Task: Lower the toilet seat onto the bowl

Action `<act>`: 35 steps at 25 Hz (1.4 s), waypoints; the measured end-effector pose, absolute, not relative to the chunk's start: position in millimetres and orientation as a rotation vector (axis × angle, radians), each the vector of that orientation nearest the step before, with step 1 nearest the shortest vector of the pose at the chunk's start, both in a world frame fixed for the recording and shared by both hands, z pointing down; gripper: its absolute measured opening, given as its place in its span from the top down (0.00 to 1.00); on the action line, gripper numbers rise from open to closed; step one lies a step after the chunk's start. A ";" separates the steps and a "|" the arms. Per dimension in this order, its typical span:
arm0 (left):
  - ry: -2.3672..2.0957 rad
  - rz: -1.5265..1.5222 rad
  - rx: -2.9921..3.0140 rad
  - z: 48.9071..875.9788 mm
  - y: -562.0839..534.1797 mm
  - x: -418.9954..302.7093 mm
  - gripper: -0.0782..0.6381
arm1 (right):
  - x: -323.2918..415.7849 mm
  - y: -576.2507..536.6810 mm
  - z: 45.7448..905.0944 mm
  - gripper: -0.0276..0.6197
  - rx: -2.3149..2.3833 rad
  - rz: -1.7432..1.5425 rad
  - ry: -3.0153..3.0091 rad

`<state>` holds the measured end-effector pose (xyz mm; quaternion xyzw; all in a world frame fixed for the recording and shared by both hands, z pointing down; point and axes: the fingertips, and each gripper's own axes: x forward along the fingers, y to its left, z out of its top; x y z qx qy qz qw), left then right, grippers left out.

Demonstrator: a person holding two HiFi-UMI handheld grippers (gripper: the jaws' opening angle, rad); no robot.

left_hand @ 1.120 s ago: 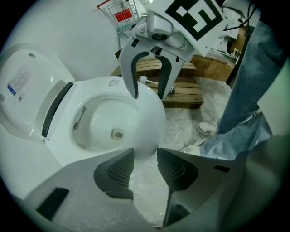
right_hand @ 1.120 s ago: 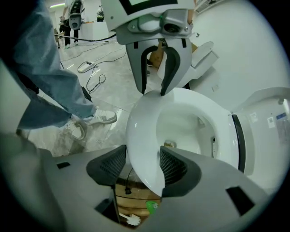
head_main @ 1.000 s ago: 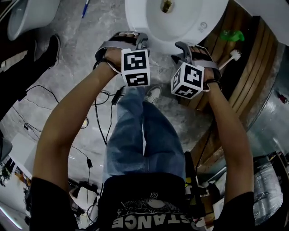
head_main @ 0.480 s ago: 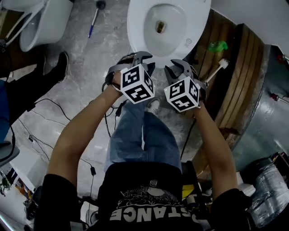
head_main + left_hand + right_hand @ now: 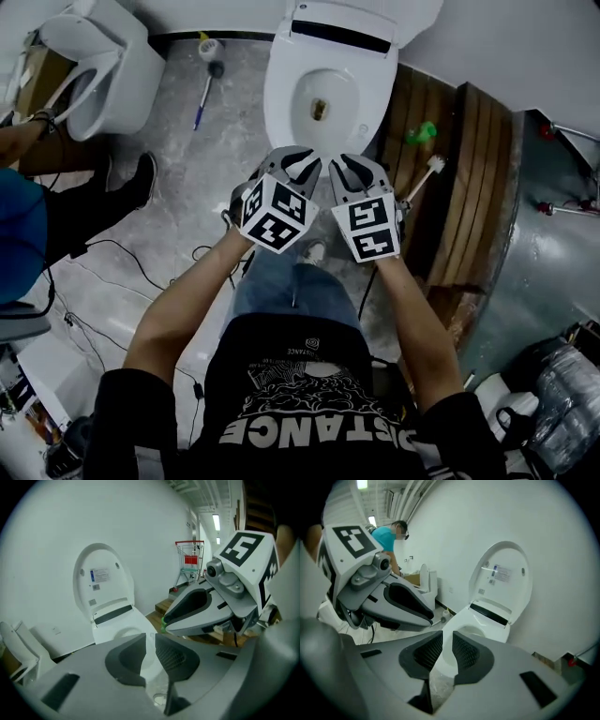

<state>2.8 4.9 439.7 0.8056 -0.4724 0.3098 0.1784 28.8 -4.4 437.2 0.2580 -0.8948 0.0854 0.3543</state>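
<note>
The white toilet [image 5: 319, 94] stands ahead of me, with its seat and lid [image 5: 352, 14] upright against the wall. In the left gripper view the raised lid [image 5: 101, 581] stands over the bowl [image 5: 124, 627]. The right gripper view also shows the lid [image 5: 504, 581] and the bowl [image 5: 473, 625]. My left gripper [image 5: 298, 165] and right gripper [image 5: 349, 167] hover side by side just before the bowl's front rim, touching nothing. Both pairs of jaws are closing to a narrow gap, and nothing lies between the left gripper's [image 5: 150, 644] jaws or the right gripper's [image 5: 446, 651].
A second toilet [image 5: 94, 56] stands at the far left with a person [image 5: 37, 206] beside it. A plunger [image 5: 206, 80] lies on the grey floor. Right of the bowl is a wooden platform [image 5: 469, 169] with a white brush [image 5: 422, 178]. Cables [image 5: 112, 262] trail on the floor.
The grippers have drawn back from over the bowl and come closer together. The whole toilet with its raised lid has come into view. Both pairs of jaws have narrowed.
</note>
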 end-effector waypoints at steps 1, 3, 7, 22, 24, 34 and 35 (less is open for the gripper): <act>-1.363 0.835 2.279 425.0 5.6 4.7 0.79 | 30.1 -3.4 422.6 0.85 0.699 0.243 -2.335; -1.414 0.753 2.277 398.4 8.0 9.1 0.80 | 33.7 -1.1 394.4 0.86 0.756 0.263 -2.379; -1.501 0.604 2.282 349.8 23.1 21.1 0.83 | 49.7 13.3 345.2 0.87 0.860 0.284 -2.451; -1.641 0.308 2.247 274.3 60.7 52.2 0.88 | 84.0 51.7 272.8 0.93 1.019 0.399 -2.581; -1.646 0.314 2.250 274.7 63.3 55.5 0.88 | 85.0 55.6 273.5 0.93 1.015 0.396 -2.583; -1.658 0.332 2.235 276.8 75.6 64.3 0.88 | 94.6 67.0 271.2 0.93 1.011 0.368 -2.592; -1.658 0.331 2.232 276.5 76.1 64.6 0.88 | 94.7 67.6 270.4 0.93 1.009 0.366 -2.593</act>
